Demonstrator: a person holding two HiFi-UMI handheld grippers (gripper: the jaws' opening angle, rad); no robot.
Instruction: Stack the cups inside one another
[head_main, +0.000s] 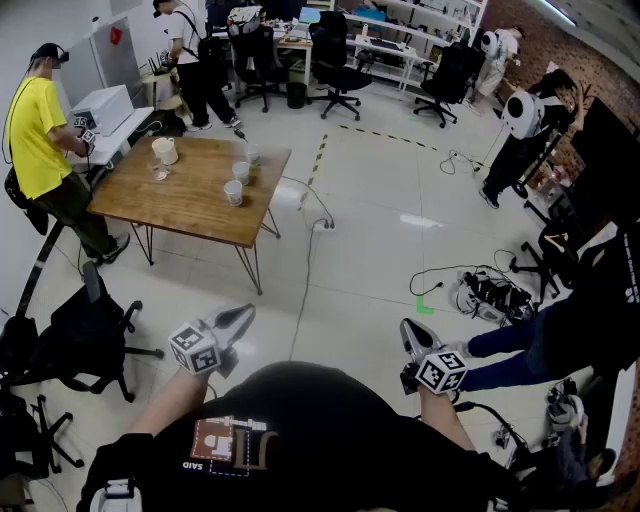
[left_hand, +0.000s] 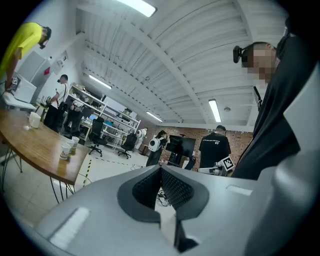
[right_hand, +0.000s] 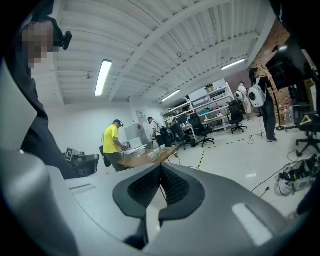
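Open workshop: cups (head_main: 234, 192) sit on the wooden counter (head_main: 190, 212), well apart from the person, across the floor. Left gripper (head_main: 243, 314) and right gripper (head_main: 408, 329) are held at the torso, fingers (left_hand: 176, 188) together and empty. Likely just carried, since nothing is in reach yet.

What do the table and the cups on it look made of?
The table: wood-look top, warm brown with faint grain, on thin dark legs, likely metal. The cups: pale, likely paper or plastic; too small to tell.
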